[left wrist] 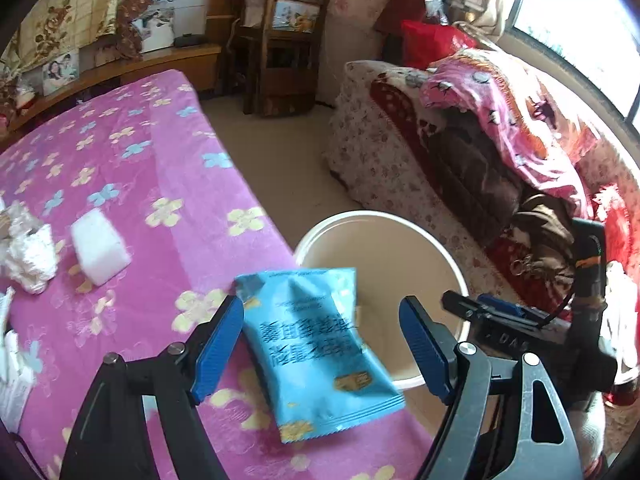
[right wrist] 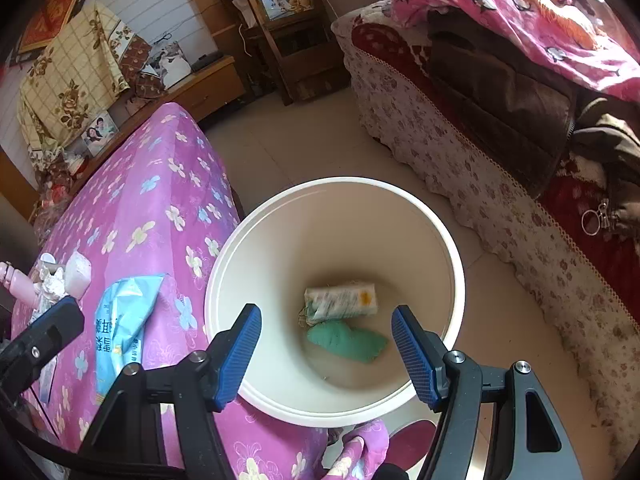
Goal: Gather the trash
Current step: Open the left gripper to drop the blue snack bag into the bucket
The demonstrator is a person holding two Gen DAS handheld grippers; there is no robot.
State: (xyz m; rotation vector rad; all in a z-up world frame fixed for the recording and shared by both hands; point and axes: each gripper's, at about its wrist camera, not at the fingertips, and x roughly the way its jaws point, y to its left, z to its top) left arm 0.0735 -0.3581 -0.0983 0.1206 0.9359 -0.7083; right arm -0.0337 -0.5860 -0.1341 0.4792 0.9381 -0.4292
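Observation:
A light blue snack packet [left wrist: 316, 344] lies at the corner of the pink flowered table [left wrist: 132, 168], partly jutting over the white bin [left wrist: 460, 272]. My left gripper [left wrist: 322, 346] is open, its blue fingers either side of the packet. My right gripper [right wrist: 326, 354] is open and empty above the bin [right wrist: 224, 264]. Inside the bin lie a white wrapper [right wrist: 340, 302] and a green crumpled piece [right wrist: 348, 340]. The packet also shows in the right wrist view [right wrist: 124, 320]. A white foam block [left wrist: 100, 246] and crumpled tissue [left wrist: 30, 256] lie on the table.
A sofa with floral cover and a pink blanket [left wrist: 500, 120] stands on the right. A wooden chair [left wrist: 280, 40] stands at the back. A pink bottle [right wrist: 18, 282] stands at the table's left edge. Beige floor [right wrist: 300, 136] lies between the table and the sofa.

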